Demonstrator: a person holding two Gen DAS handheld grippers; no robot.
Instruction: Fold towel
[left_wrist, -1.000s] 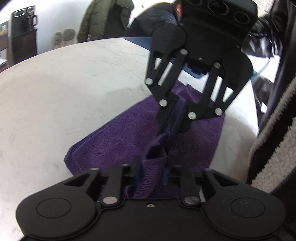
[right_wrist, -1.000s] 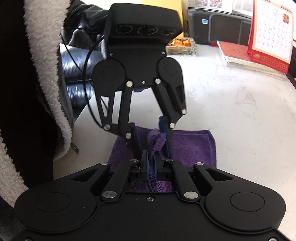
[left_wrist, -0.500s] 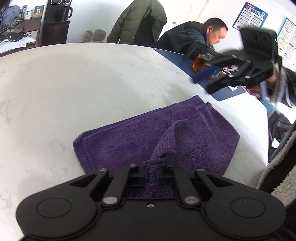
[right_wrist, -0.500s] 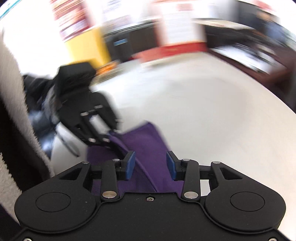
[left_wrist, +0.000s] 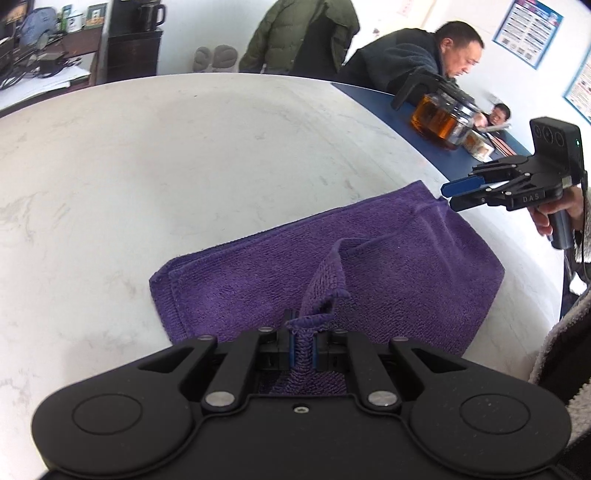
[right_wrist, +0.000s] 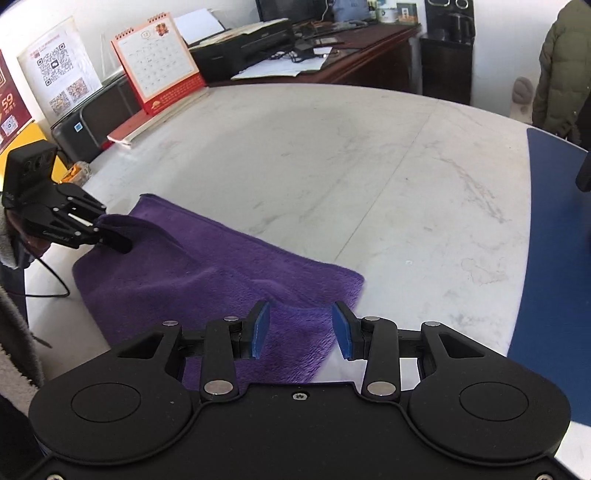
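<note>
Towel (left_wrist: 369, 266): purple, folded, lying flat on the white marbled table (left_wrist: 184, 155) near its edge; one corner strip is lifted off the top layer.
Left claw (left_wrist: 303, 349): clenched on the raised corner of the towel, the cloth pinched between its blue pads; seen from the right wrist view (right_wrist: 110, 238) its tips bear on the towel's far corner.
Right claw (right_wrist: 301, 328): jaws parted, blue pads apart, having just been opening within the last second; it hovers above the near corner of the towel with nothing gripped. From the left wrist view (left_wrist: 456, 192) it is just beside the towel's far corner, held by a hand (left_wrist: 554, 218).
Teapot (left_wrist: 443, 118): glass, with amber liquid, standing on a blue mat (left_wrist: 388, 99) at the table's far side.
Calendar (right_wrist: 159, 61): red-based desk calendar, upright at the table's far edge.
</note>
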